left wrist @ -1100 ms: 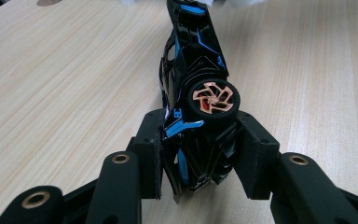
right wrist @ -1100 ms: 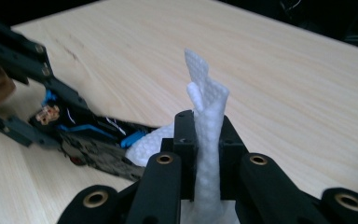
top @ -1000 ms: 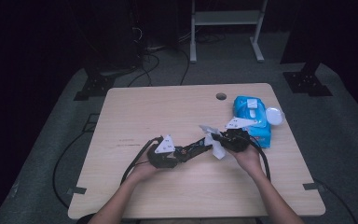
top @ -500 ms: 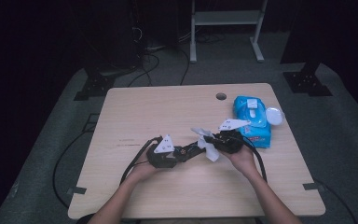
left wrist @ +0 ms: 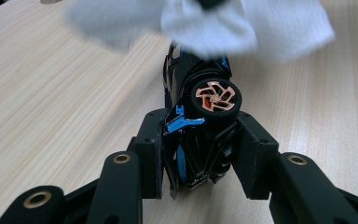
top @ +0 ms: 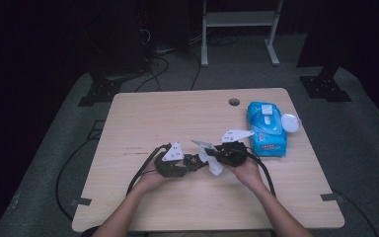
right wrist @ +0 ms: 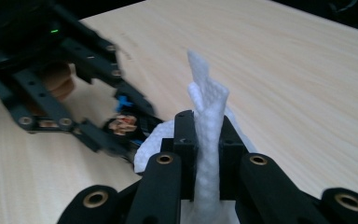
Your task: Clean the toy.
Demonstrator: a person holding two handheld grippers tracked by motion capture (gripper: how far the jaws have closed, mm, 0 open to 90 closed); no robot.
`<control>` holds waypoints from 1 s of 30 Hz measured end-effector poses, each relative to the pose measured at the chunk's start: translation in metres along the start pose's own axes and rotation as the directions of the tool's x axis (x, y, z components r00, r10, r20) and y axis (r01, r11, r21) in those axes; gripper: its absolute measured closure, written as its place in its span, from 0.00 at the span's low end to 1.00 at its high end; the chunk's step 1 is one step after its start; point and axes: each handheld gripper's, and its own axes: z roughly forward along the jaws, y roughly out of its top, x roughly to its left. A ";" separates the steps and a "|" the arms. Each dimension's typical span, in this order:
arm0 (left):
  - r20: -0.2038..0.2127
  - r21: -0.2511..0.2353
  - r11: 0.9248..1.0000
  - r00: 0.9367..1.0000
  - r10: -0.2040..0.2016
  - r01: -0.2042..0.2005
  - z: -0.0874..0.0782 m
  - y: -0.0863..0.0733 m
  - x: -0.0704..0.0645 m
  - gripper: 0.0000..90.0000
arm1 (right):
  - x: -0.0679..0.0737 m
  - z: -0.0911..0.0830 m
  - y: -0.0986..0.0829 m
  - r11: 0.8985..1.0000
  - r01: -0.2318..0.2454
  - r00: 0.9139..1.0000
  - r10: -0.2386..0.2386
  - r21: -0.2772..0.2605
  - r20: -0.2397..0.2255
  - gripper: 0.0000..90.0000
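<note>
Wiping under way, not finished. Left gripper [left wrist: 198,154] clamped on a black toy car [left wrist: 200,100] above the desk [top: 177,113]; right gripper [right wrist: 208,140] pinching a white wipe [right wrist: 207,121], draped against the car's far end.

Bare table [top: 168,118] ahead and left of my grippers, free to pass. Wipes pack [top: 266,127] blocks just right of my right gripper [top: 217,157].
</note>
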 end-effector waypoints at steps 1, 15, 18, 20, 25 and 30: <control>0.000 0.000 1.000 1.000 0.000 0.000 0.000 0.000 0.000 0.64 | 0.000 0.000 0.000 1.000 0.000 1.000 0.000 0.000 0.000 0.91; -0.003 0.006 1.000 1.000 0.026 -0.026 -0.006 -0.001 0.000 0.64 | 0.001 0.000 -0.002 0.999 0.027 0.999 -0.028 0.028 0.033 0.91; -0.006 -0.020 0.999 0.999 0.033 -0.033 -0.009 0.002 0.000 0.55 | 0.004 0.003 -0.003 1.000 0.012 1.000 -0.012 0.014 0.015 0.91; -0.008 -0.019 0.999 1.000 0.027 -0.027 -0.008 0.003 0.000 0.52 | 0.008 0.005 -0.003 1.000 0.020 1.000 -0.020 0.010 0.003 0.91; 0.016 0.005 1.000 1.000 0.023 -0.023 -0.006 -0.001 0.002 0.58 | 0.016 0.009 -0.001 0.999 0.030 0.999 -0.029 0.011 -0.029 0.91; 0.024 0.009 0.999 0.999 0.044 -0.044 -0.009 0.000 0.001 0.64 | 0.005 0.002 -0.002 1.000 0.013 1.000 -0.013 0.004 0.015 0.91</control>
